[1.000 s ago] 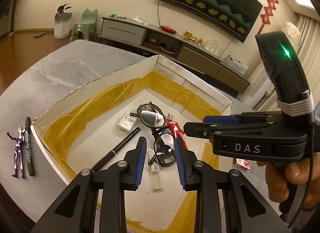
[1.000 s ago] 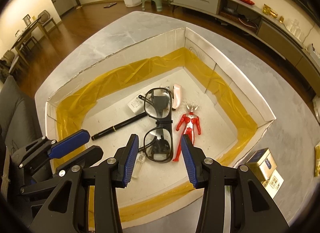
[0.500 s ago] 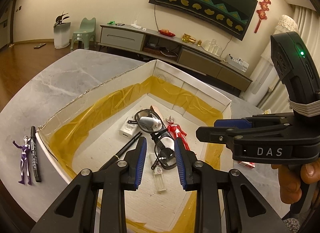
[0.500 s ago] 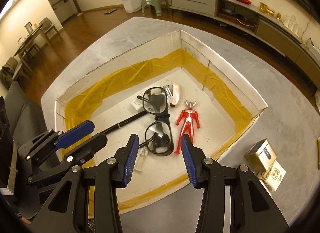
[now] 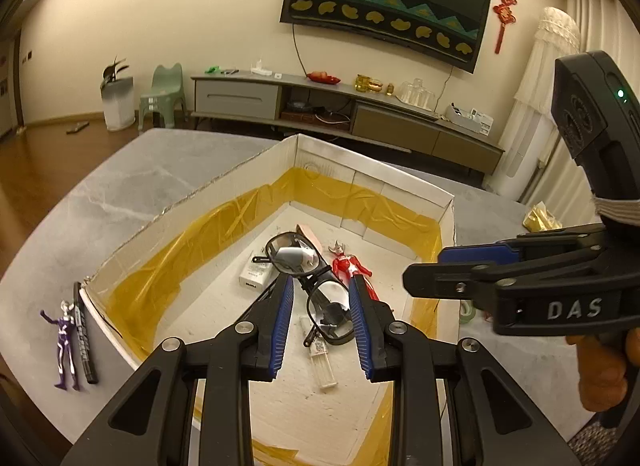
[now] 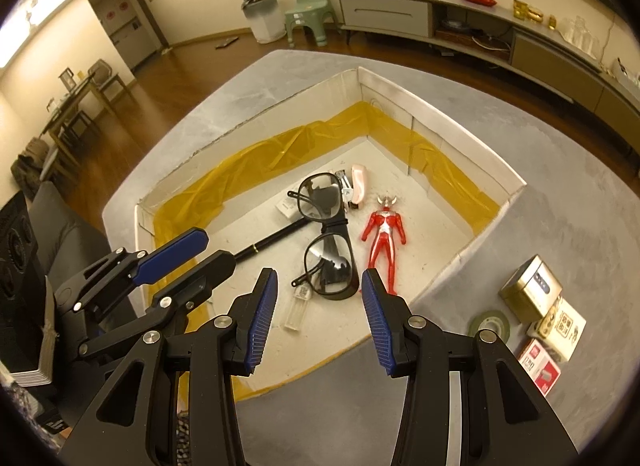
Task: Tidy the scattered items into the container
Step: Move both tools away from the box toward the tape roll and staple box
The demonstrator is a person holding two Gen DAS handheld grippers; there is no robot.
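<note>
A white cardboard box (image 5: 224, 185) lined with yellow tape sits on the grey table. Inside lie black glasses (image 6: 326, 242), a red toy figure (image 6: 384, 234), a black pen (image 6: 272, 242), a clear vial (image 6: 298, 308), a pink item (image 6: 358, 183) and a small white box (image 5: 254, 276). Left of the box, on the table, lie a purple toy figure (image 5: 66, 342) and a black marker (image 5: 84, 338). My left gripper (image 5: 322, 326) hovers open and empty over the box's near end. My right gripper (image 6: 320, 318) is also open and empty, above the box's near wall.
On the table right of the box stand a gold tin (image 6: 530, 294), a green tape roll (image 6: 488, 324), a printed carton (image 6: 560, 326) and a red packet (image 6: 540, 370). A gold wrapper (image 5: 542, 217) lies farther back. A hand (image 5: 604, 370) holds the right gripper.
Both grippers have drawn up and back from the box, so more of the table and room shows. Both stay open and empty. The items in the box have not moved.
</note>
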